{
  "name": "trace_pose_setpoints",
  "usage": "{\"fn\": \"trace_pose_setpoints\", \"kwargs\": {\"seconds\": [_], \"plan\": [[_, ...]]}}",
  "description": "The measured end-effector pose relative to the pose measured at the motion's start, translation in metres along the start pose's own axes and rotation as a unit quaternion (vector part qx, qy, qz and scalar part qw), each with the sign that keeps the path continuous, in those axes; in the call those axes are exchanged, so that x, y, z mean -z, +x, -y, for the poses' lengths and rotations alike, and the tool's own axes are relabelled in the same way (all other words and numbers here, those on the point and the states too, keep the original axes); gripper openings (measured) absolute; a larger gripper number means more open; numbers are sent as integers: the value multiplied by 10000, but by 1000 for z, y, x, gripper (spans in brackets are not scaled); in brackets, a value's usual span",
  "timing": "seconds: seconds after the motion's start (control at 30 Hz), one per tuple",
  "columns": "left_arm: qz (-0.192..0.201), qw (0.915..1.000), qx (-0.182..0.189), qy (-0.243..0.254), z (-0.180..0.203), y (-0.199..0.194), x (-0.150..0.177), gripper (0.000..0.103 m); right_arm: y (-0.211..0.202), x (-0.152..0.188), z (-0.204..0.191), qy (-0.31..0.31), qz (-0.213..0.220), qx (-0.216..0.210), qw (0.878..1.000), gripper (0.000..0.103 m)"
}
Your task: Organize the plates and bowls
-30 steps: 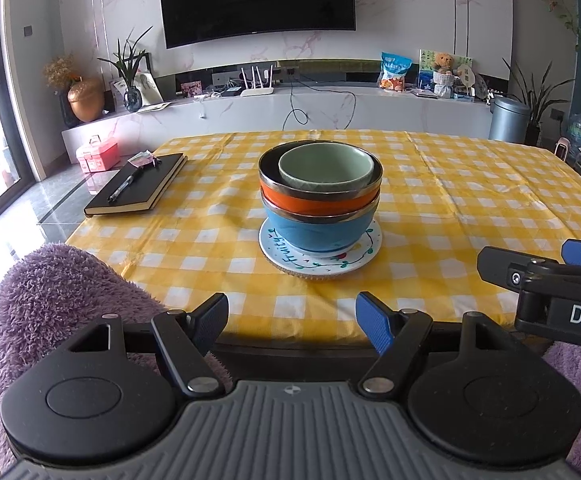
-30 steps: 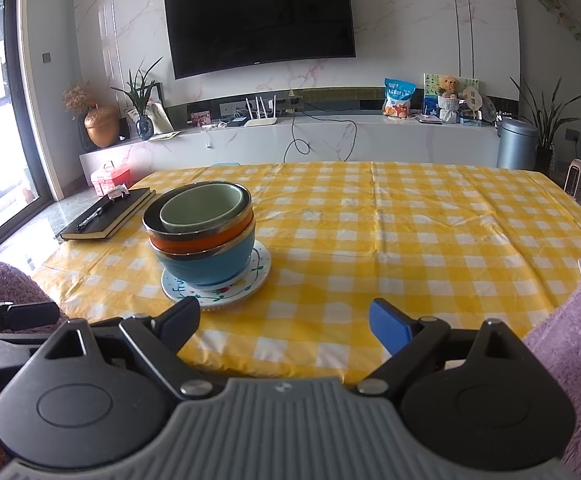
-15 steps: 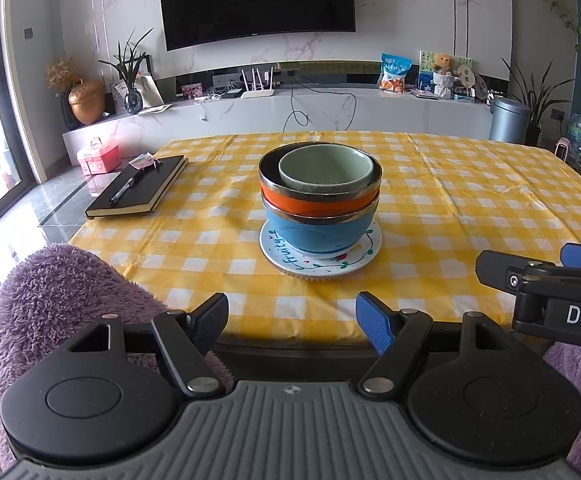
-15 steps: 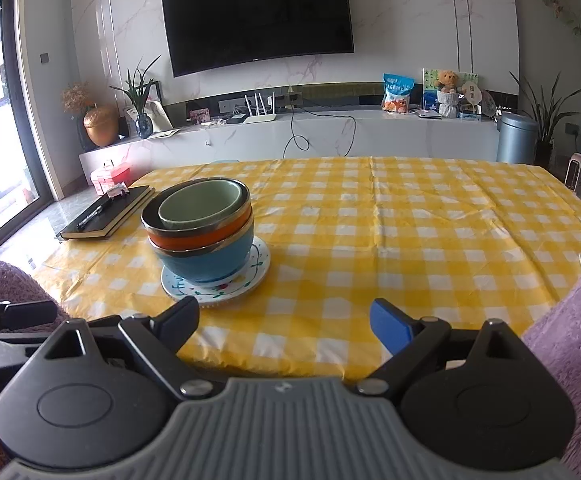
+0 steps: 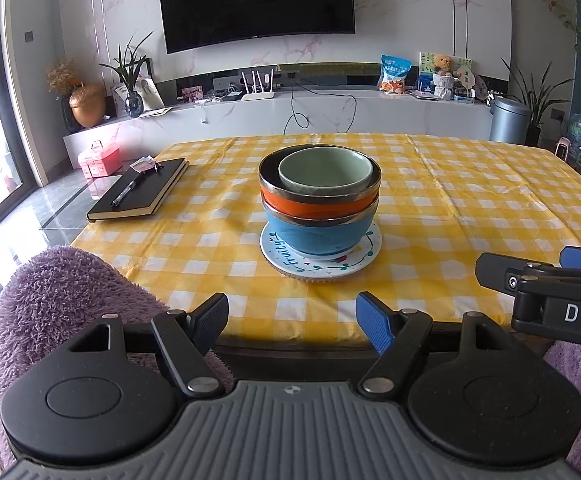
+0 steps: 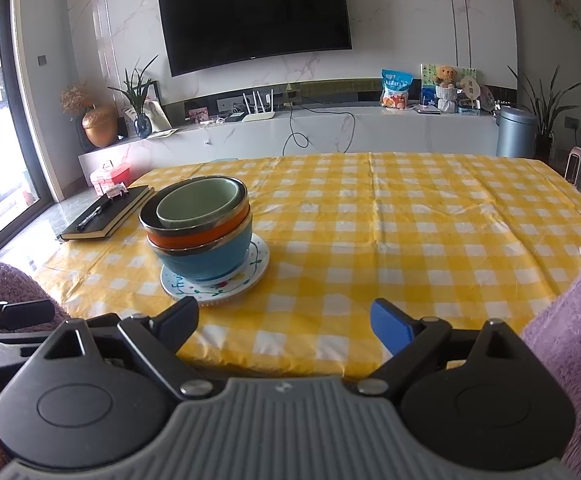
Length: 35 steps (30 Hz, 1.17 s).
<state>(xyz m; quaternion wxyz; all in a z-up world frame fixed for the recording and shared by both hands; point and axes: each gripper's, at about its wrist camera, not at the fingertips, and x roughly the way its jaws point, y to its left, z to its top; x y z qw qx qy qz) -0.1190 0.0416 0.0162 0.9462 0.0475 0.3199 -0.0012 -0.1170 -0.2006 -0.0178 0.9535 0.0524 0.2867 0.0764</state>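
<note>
A living room with a wall television and a marble console is framing a tabletop (image 5: pixel 470 184) under yellow checked cloth.

The left gripper (image 5: pixel 291 318) is hovering off the near edge, jaws spread wide, holding nothing. The right gripper (image 6: pixel 285 322) is sitting likewise off the near edge, jaws apart and empty; its side is showing at the right of the left wrist view.

Ahead of both, toward the near edge and left of the tabletop's middle, the stack is standing: a green bowl (image 5: pixel 325 171) is nesting inside an orange bowl (image 5: pixel 314 207), that inside a blue bowl (image 5: pixel 317 236), all on a painted plate (image 5: pixel 364 254), which is resting on a tan mat or second plate; which it is cannot be told.

Judgement: stacking is looking finished, or nearly so.

Risk: the nested bowls are sitting slightly off-centre, so a sideways knock from a finger would probably tip or slide the tower. Gripping the glazed rim of one bowl could drag its neighbours up with it.

Surroundings: a black notebook (image 5: pixel 140 196) with a pen (image 5: pixel 124 193) is lying near the left edge, well apart from the stack. Purple fleece (image 5: pixel 62 296) is bordering both grippers. Nothing is standing between grippers and stack.
</note>
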Motion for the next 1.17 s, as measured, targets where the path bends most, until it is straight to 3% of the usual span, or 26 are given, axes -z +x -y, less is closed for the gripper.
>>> {"fn": "trace_pose_setpoints", "kwargs": {"seconds": [1.17], "plan": [[30,10000,35,81,2,0,0,86,1,3,1,103,-87,2,9999,92]]}}
